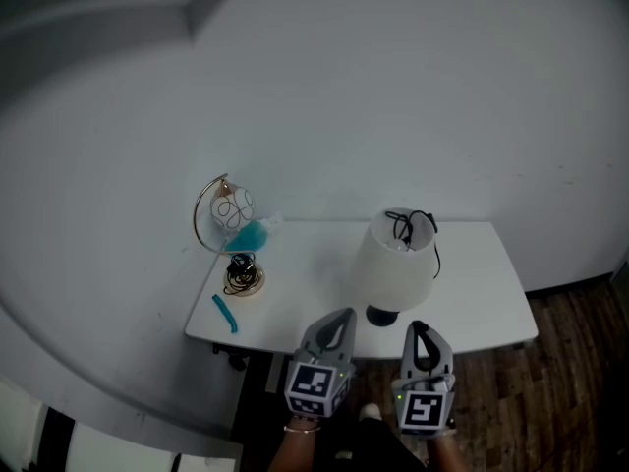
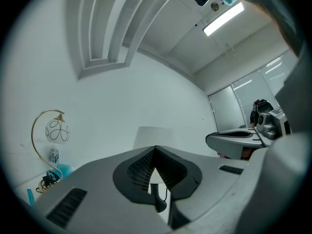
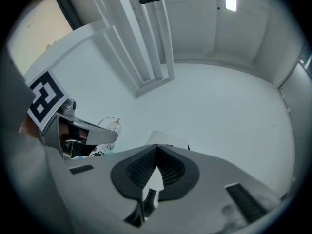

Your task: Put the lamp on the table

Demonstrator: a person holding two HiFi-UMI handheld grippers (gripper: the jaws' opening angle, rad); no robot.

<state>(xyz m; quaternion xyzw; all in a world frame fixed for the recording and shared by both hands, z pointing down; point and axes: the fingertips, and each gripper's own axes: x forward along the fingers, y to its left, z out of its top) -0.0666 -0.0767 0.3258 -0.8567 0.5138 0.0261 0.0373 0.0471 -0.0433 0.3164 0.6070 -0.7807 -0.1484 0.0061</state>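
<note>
The lamp [image 1: 393,264] stands upright on the white table [image 1: 482,293], near its front edge. It has a white shade, a black base and a black cord draped over the top. My left gripper [image 1: 332,324] and right gripper [image 1: 421,334] hang side by side just in front of the table edge, both shut with nothing between the jaws. Neither touches the lamp. In the left gripper view the lamp [image 2: 153,134] shows beyond the closed left gripper [image 2: 155,149]. The right gripper view has the lamp [image 3: 168,138] behind the closed right gripper [image 3: 157,147].
At the table's left stand a gold arc ornament with a white globe [image 1: 224,214], a turquoise object [image 1: 246,236], a coiled cable [image 1: 242,278] and a teal pen [image 1: 225,314]. A white wall backs the table. Dark wood floor [image 1: 580,362] lies to the right.
</note>
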